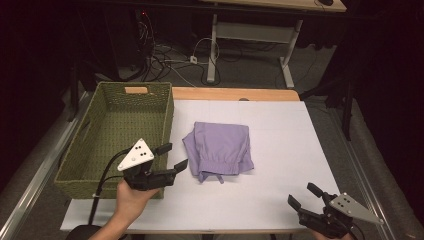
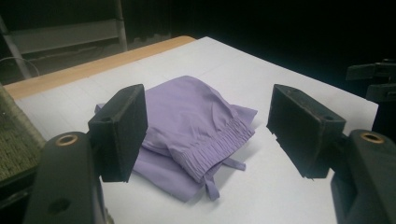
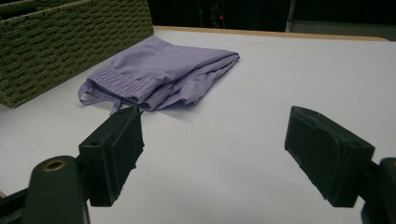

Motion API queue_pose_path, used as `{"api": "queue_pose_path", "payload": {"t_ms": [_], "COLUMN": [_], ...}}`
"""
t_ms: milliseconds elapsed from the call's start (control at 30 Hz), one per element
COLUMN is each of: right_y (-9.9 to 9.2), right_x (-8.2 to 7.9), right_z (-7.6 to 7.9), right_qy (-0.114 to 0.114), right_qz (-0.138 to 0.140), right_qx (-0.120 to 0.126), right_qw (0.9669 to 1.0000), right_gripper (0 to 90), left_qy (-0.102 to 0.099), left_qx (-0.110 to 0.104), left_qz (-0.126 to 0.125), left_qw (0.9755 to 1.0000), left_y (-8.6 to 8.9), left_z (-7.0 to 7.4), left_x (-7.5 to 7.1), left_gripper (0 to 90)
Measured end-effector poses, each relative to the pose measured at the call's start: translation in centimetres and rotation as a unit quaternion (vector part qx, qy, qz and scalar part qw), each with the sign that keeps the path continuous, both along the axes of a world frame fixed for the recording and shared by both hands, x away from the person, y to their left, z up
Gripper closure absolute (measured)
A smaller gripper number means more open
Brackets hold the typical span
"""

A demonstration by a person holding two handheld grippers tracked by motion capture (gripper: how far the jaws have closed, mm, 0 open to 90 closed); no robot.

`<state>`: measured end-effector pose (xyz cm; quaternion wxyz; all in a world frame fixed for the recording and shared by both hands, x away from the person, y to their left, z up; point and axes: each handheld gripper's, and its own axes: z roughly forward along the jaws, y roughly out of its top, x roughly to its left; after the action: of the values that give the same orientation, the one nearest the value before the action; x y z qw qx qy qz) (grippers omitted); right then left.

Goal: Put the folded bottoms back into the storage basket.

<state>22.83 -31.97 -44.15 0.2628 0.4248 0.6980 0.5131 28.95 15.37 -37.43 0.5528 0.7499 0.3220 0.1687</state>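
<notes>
High view: folded purple garment (image 1: 220,146) (beside basket (image 1: 150,90)), bare white tabletop (image 1: 290,145) rightward.

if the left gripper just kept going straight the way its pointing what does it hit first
Most likely the folded purple garment: the open left gripper frames it dead ahead on the white table cover. It probably meets the waistband edge first, though height is unclear.

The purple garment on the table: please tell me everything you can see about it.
The purple garment is a folded piece of light lilac fabric, thin and soft-looking, with a few creases. One edge has a gathered elastic waistband, and two short drawstring ends stick out from it, so it is probably shorts or trousers. It lies flat on the white table cover, just to the right of the green woven basket and apart from it. Nothing grips it.
</notes>
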Motion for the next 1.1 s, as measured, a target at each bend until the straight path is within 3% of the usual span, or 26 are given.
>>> {"api": "queue_pose_path", "payload": {"t_ms": [333, 467, 533, 767, 1000, 1100], "right_y": [0.6, 1.0, 1.2, 1.8, 2.3, 2.4], "right_x": [1.3, 2.0, 2.3, 3.5, 4.2, 4.3], "right_z": [0.0, 0.1, 0.1, 0.1, 0.1, 0.0], "right_qy": [0.001, 0.002, 0.002, 0.003, 0.005, 0.005], "right_qz": [0.027, 0.039, 0.047, 0.069, 0.082, 0.084], "right_qx": [0.001, 0.0, 0.001, 0.0, -0.002, -0.004], "right_qw": [0.9996, 0.9992, 0.9989, 0.9976, 0.9966, 0.9965], "right_gripper": [20.1, 20.1, 20.1, 20.1, 20.1, 20.1], "left_qy": [0.008, 0.025, 0.031, 0.065, 0.071, 0.081], "left_qx": [0.025, 0.04, 0.053, 0.066, 0.078, 0.088], "left_qz": [-0.017, -0.02, -0.016, -0.007, 0.002, 0.001], "left_qw": [0.9995, 0.9987, 0.998, 0.9957, 0.9944, 0.9928], "left_y": [-3.1, -4.4, -4.7, -5.9, -7.2, -7.7], "left_z": [0.1, 0.3, 0.5, 0.7, 1.0, 1.2], "left_x": [0.6, 1.2, 1.5, 2.7, 3.8, 4.4], "left_gripper": [27.5, 27.6, 28.2, 28.9, 24.5, 21.7]}}
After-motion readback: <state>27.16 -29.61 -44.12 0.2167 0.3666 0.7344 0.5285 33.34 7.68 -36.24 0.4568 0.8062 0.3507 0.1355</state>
